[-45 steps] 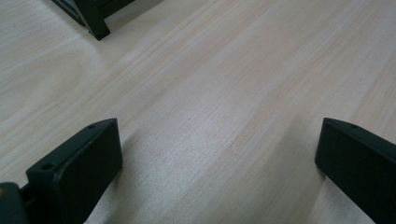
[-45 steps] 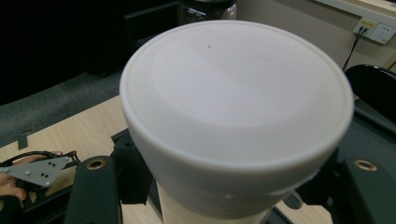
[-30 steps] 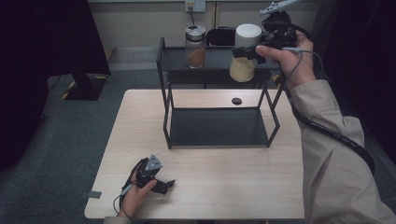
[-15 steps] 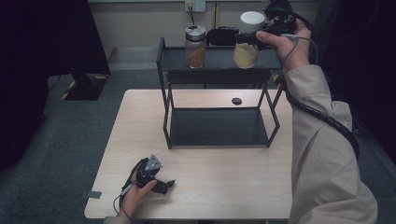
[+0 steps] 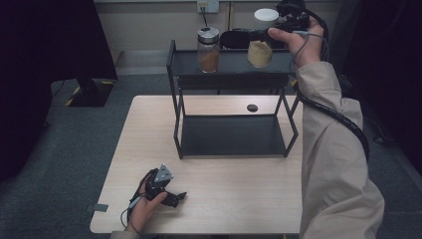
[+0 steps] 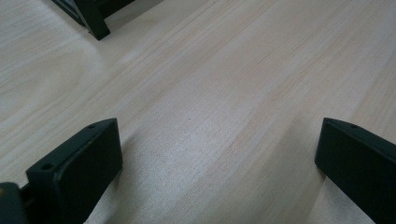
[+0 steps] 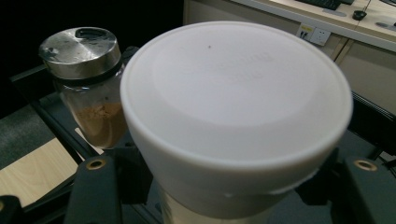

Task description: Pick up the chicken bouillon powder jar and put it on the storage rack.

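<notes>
Pale wood-grain table (image 5: 224,199) on grey carpet, beige wall units and a wall socket (image 5: 208,6) behind; dark surroundings at both sides.

Right gripper (image 5: 262,34): held in the person's right hand (image 5: 297,41) at the far right end of the rack's top shelf. Jaws closed on either side of a jar with a white lid (image 5: 262,39), gripping just below the lid (in the right gripper view the lid (image 7: 236,105) looms large, with a black jaw at each lower corner). Contents: tan powder. Jar upright, its base at the shelf surface; whether it rests there or is just above cannot be told.

Adjacent item: glass jar with a metal shaker lid (image 5: 208,50), holding orange-brown powder, upright on the same shelf, left of the held jar and apart from it.

Support: black metal two-tier rack (image 5: 175,89) standing on the far half of the table; lower shelf bare. Small dark round disc (image 5: 252,107) on the table behind the rack's right legs.

Left gripper (image 5: 171,195): held in the left hand (image 5: 144,209) near the table's front edge, low over the wood. Jaws spread wide, nothing between them (the left gripper view has bare table (image 6: 210,102) between the two and a rack foot (image 6: 95,23) at upper left).
</notes>
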`<state>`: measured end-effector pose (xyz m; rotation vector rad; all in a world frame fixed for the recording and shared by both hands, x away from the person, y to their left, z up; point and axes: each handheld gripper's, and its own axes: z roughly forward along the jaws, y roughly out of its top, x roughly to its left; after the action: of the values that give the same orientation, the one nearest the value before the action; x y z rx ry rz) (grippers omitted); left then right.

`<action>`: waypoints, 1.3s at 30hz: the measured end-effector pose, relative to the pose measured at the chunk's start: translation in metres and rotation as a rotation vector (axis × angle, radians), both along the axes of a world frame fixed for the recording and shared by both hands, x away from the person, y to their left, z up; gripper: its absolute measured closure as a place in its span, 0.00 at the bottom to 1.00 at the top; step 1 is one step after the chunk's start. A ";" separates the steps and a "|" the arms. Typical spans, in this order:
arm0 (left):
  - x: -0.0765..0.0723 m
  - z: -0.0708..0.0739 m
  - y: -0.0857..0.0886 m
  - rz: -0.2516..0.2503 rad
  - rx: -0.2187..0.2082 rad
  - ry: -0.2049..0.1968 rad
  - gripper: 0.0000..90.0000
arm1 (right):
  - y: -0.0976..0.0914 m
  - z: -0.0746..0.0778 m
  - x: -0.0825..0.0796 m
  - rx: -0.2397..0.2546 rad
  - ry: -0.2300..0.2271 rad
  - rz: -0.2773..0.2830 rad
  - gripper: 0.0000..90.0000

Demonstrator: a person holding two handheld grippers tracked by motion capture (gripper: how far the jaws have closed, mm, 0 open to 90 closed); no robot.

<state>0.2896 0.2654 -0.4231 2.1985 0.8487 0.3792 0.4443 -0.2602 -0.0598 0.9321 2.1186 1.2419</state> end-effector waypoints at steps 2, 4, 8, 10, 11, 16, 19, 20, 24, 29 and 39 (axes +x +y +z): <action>0.000 0.000 0.000 0.000 0.000 0.000 0.00 | 0.001 0.000 0.002 -0.004 0.003 -0.003 0.39; 0.000 0.000 0.000 0.000 0.000 0.000 0.00 | 0.003 -0.002 0.005 -0.003 0.003 -0.004 0.39; 0.000 0.000 0.000 -0.001 0.000 0.000 0.00 | 0.005 -0.005 0.009 -0.007 0.004 -0.006 0.39; 0.000 0.000 0.000 -0.001 0.000 0.000 0.00 | 0.006 -0.006 0.011 -0.009 0.009 -0.006 0.39; 0.000 0.000 0.000 -0.001 0.000 0.000 0.00 | 0.005 -0.007 0.013 -0.009 0.013 -0.006 0.39; 0.001 0.000 0.000 -0.001 -0.001 0.001 0.00 | 0.005 -0.011 0.016 -0.002 0.022 -0.011 0.39; 0.001 0.000 0.000 -0.001 -0.001 0.001 0.00 | 0.004 -0.013 0.017 0.005 0.024 -0.012 0.39; 0.001 0.000 0.000 -0.001 -0.001 0.001 0.00 | 0.005 -0.013 0.017 0.002 0.023 -0.013 0.39; 0.001 0.000 0.000 -0.001 -0.001 0.001 0.00 | 0.005 -0.014 0.017 0.006 0.026 -0.011 0.39; 0.001 0.000 0.000 -0.002 -0.001 0.001 0.00 | 0.005 -0.015 0.017 0.013 0.026 -0.014 0.39; 0.001 0.000 0.000 -0.002 -0.001 0.001 0.00 | 0.004 -0.018 0.016 0.029 0.031 -0.028 0.38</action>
<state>0.2903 0.2657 -0.4231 2.1986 0.8474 0.3770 0.4604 -0.2565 -0.0773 0.9967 2.1086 1.2554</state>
